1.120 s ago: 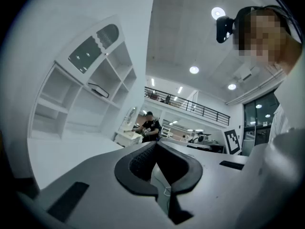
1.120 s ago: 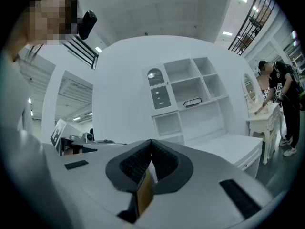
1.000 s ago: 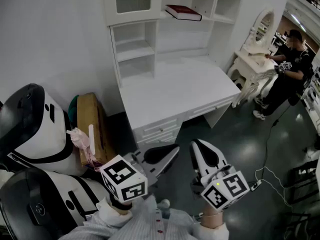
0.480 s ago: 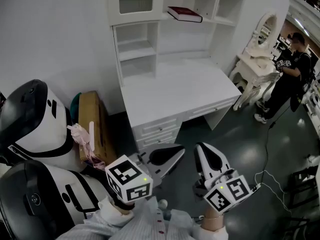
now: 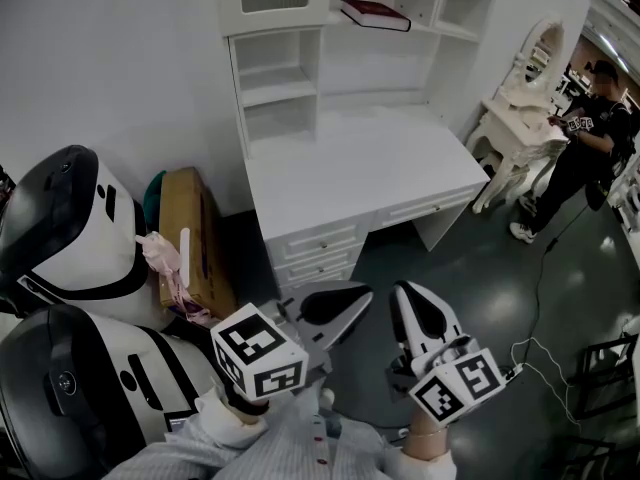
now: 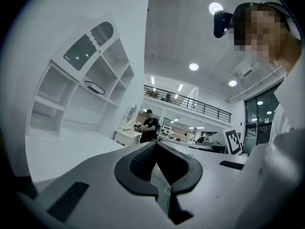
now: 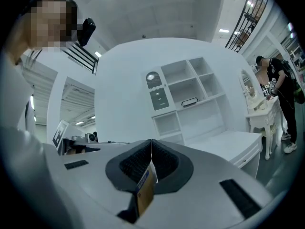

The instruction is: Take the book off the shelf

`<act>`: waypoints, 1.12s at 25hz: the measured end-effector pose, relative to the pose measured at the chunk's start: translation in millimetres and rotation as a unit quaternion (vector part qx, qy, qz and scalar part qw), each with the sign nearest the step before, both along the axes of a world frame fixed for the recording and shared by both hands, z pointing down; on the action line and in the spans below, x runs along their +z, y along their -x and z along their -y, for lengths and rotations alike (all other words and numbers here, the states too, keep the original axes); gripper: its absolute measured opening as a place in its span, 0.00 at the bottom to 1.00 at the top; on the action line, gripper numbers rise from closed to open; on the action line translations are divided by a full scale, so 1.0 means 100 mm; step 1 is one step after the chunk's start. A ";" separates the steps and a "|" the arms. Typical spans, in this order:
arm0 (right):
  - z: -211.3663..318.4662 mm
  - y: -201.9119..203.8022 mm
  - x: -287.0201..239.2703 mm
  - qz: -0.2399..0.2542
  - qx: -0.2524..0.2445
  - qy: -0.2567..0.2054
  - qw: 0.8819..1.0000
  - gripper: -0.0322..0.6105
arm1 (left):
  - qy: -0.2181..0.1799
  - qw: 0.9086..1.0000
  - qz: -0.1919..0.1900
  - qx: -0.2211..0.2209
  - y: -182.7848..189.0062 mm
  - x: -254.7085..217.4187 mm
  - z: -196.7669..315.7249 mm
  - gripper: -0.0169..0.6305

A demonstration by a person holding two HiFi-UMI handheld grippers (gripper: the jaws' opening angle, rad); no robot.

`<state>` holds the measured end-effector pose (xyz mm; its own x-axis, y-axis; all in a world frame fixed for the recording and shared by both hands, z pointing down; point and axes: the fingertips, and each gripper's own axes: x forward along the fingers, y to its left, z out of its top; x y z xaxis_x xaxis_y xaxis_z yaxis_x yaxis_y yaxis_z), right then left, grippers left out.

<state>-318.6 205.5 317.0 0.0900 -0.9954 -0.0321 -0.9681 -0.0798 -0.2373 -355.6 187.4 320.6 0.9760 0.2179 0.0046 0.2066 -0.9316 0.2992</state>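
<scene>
Book (image 5: pixel 375 14) lies flat on an upper open shelf of the white shelf unit (image 5: pixel 300 28) that stands at the back of the table (image 5: pixel 360 168). It is untouched and the task's reach has not begun. The book is dark red against white boards, so it's easy to spot in both tool views too.

Left tool (image 5: pixel 345 300) and right tool (image 5: pixel 412 308) sit low in the head view, close to the person's body and just beside each other. Both point level toward the table and are well apart from it, with dark floor between. Left tool is clenched, pads tip to tip, nothing between them. Right tool is clenched too. A tan-and-blue sliver shows in the gap under its pads; too small to tell if it's a label on the tool or something behind it.

Likely reason for the pose: this is a carry stance for walking up, jaws shut because there's nothing in range to grab.

To the left of the table are a cardboard box (image 5: pixel 185 228) and white-and-black shells (image 5: pixel 60 228); they crowd that side, so the open floor on the right looks like the cleaner way in. Another person (image 5: pixel 590 118) stands by a vanity (image 5: pixel 520 78) at far right, off the path.

Next move calls for closing the distance, lifting one tool to the upper shelf and opening it on the book's front edge.
</scene>
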 end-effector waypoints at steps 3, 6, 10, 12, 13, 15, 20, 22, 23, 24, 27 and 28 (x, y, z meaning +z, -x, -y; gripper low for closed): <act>0.11 -0.10 0.04 0.003 -0.005 0.001 1.000 0.07 | 0.000 1.000 0.001 -0.006 -0.10 0.03 0.12 0.04; 0.28 -0.28 0.00 -0.004 -0.005 -0.001 1.000 0.07 | 0.000 1.000 -0.002 -0.010 -0.27 0.03 0.30 0.04; 0.55 -0.58 -0.05 -0.008 -0.006 -0.004 1.000 0.07 | -0.001 1.000 -0.005 -0.016 -0.58 0.01 0.60 0.04; 0.73 -0.77 -0.06 -0.011 -0.008 -0.002 1.000 0.07 | -0.003 1.000 -0.008 -0.017 -0.78 0.00 0.78 0.04; 0.83 -0.86 -0.07 -0.012 -0.008 -0.001 1.000 0.07 | -0.004 1.000 -0.009 -0.017 -0.88 -0.01 0.88 0.04; 1.01 -1.04 -0.08 -0.013 -0.010 0.000 1.000 0.07 | -0.007 1.000 -0.010 -0.017 -1.07 -0.04 1.07 0.04; 1.41 -1.44 -0.14 -0.012 -0.010 -0.003 1.000 0.07 | -0.013 1.000 -0.010 -0.016 -1.48 -0.10 1.48 0.04; 1.56 -1.58 -0.16 -0.013 -0.010 -0.005 1.000 0.07 | -0.017 1.000 -0.011 -0.015 -1.62 -0.12 1.63 0.04; 1.63 -1.65 -0.17 -0.014 -0.009 -0.006 1.000 0.07 | -0.019 1.000 -0.011 -0.015 -1.68 -0.13 1.71 0.04; 1.71 -1.71 -0.17 -0.014 -0.009 -0.007 1.000 0.07 | -0.021 1.000 -0.012 -0.015 -1.73 -0.13 1.78 0.04; 1.92 -1.87 -0.16 -0.013 -0.008 -0.009 1.000 0.07 | -0.025 0.999 -0.013 -0.015 -1.88 -0.12 1.99 0.04; 1.98 -1.92 -0.15 -0.012 -0.007 -0.010 1.000 0.07 | -0.025 0.999 -0.013 -0.014 -1.92 -0.11 2.05 0.04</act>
<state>-126.2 7.1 302.0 0.0750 -0.9957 -0.0536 -0.9745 -0.0618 -0.2155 -163.3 -17.8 309.4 0.9818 0.1899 -0.0098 0.1864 -0.9511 0.2464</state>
